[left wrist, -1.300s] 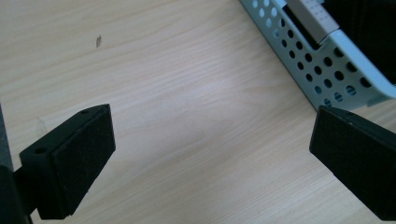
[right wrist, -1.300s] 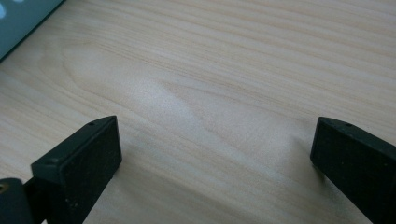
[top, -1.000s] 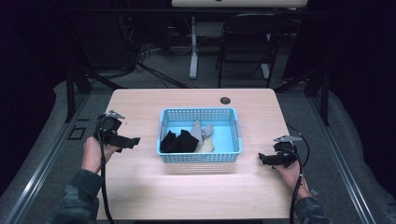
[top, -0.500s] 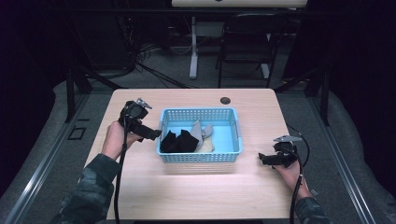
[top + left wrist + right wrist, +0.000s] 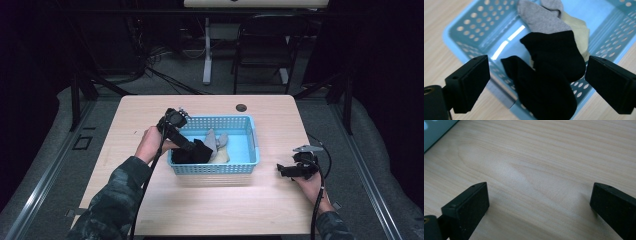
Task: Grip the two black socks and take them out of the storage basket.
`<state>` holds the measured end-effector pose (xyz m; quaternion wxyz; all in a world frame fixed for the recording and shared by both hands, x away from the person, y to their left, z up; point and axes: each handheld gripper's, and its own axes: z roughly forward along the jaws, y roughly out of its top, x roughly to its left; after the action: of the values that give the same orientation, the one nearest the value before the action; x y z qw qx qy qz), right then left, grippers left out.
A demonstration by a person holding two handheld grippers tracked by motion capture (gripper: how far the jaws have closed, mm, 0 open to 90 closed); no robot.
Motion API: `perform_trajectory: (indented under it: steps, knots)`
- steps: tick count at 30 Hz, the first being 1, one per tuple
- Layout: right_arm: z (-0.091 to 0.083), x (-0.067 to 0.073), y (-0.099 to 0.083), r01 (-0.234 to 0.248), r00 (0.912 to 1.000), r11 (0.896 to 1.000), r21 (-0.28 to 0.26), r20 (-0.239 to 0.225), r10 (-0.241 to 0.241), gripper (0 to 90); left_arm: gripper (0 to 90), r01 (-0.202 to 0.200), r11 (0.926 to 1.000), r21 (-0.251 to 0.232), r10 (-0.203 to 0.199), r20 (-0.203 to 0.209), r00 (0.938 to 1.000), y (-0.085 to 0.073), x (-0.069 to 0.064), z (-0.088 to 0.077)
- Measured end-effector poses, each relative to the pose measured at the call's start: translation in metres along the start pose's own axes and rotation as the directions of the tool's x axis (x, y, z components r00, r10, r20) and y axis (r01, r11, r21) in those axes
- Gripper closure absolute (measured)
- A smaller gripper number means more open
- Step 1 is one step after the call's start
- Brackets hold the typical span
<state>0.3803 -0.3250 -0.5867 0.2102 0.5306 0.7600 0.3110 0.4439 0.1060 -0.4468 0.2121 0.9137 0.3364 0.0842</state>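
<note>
High view shows us a wooden table (image 5: 210, 205) with a blue basket (image 5: 250, 164) in the middle of it. We see socks lying in the basket: black socks (image 5: 196, 152) at the left end, a grey sock (image 5: 211, 138) next to them, and a pale yellow sock (image 5: 220, 156) under the grey one. Our left gripper (image 5: 192, 148) reaches over the left rim of the basket, and its tip is just above the black socks. From the left gripper view we look down between the two black jaws, and the black socks (image 5: 549, 75) sit in the gap between them. The jaws are spread wide but have just been closing a little. They do not press on the socks yet. The grey sock (image 5: 539, 17) and the pale yellow sock (image 5: 579, 30) lie farther off in the basket (image 5: 469, 32). Our right gripper (image 5: 282, 170) is on the table, to the right of the basket and well apart from the socks. From the right gripper view we see its jaws spread wide over bare wood (image 5: 536, 170), with nothing between them.
</note>
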Motion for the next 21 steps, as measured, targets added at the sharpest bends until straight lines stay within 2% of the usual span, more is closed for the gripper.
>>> perform_trajectory:
  steps: [5,10,11,13,17,18,19,21]
  knots:
    - [0.0,0.0,0.0,0.0,1.0,1.0,0.0,-0.001,0.0,1.7,11.2,-0.009,0.9991,0.041,0.007,0.044,0.999,0.006,0.0,0.011]
    - [-0.001,-0.001,0.0,0.007,1.0,1.0,0.006,-0.005,-0.007,1.8,15.2,-0.021,0.9964,0.082,0.015,0.062,0.9979,0.01,0.0,0.02]
    - [0.0,0.0,0.0,0.002,1.0,1.0,0.001,-0.004,-0.002,1.9,15.9,-0.034,0.9932,0.112,0.026,0.076,0.9968,0.012,0.0,0.024]
    - [0.0,0.0,0.0,0.006,1.0,1.0,0.004,-0.004,-0.006,1.9,17.1,-0.033,0.9913,0.128,0.021,0.098,0.995,0.015,0.001,0.028]
    - [0.0,-0.001,0.0,0.007,1.0,1.0,0.005,-0.005,-0.007,2.0,18.9,-0.037,0.9876,0.153,0.021,0.11,0.9937,0.02,0.002,0.032]
    - [0.0,0.0,0.0,0.006,1.0,1.0,0.004,-0.005,-0.006,2.0,19.0,-0.042,0.9831,0.178,0.022,0.113,0.9933,0.023,0.002,0.035]
    - [0.0,-0.001,0.0,0.008,1.0,1.0,0.004,-0.006,-0.008,2.1,19.0,-0.042,0.9831,0.178,0.022,0.113,0.9933,0.023,0.002,0.035]
    - [0.0,0.0,0.0,0.007,1.0,1.0,0.003,-0.005,-0.007,2.2,18.9,-0.043,0.9766,0.211,0.017,0.124,0.9922,0.026,0.003,0.041]
